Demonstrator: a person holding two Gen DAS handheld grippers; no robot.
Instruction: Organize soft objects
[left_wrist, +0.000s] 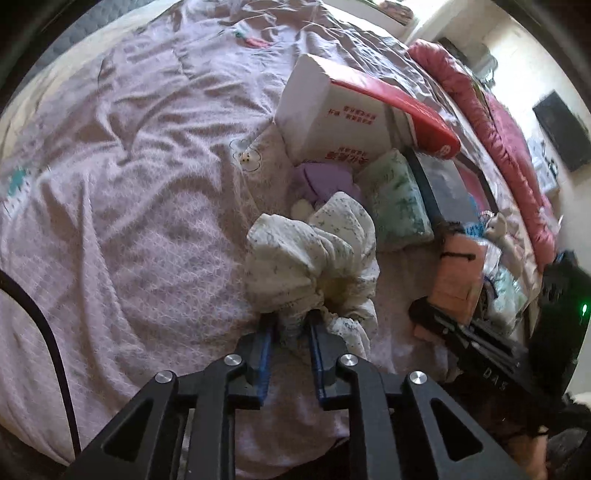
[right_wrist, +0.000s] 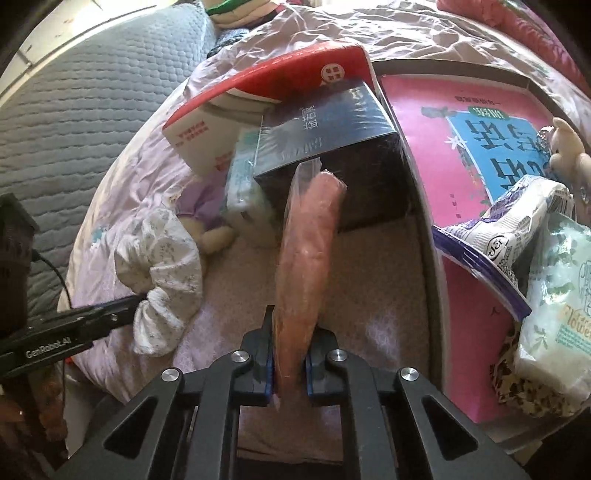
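Both grippers clamped on soft things over the bed.

The left gripper (left_wrist: 290, 319) pinches a bunched white floral cloth (left_wrist: 314, 258); the right gripper (right_wrist: 291, 354) squeezes a bagged pink bundle (right_wrist: 306, 243), pointing toward 12 o'clock at a dark box (right_wrist: 325, 147) on the lilac bedspread (left_wrist: 129, 166).

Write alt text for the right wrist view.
The right gripper clamps a pink item in clear plastic above a lilac bedspread. Behind it stands a dark box; at left, the left gripper holds bunched floral cloth.

cloth bundle (left_wrist: 314, 258) on bedspread (left_wrist: 129, 184) | plush toy (left_wrist: 325, 181) behind bundle | box (left_wrist: 332, 118) behind toy
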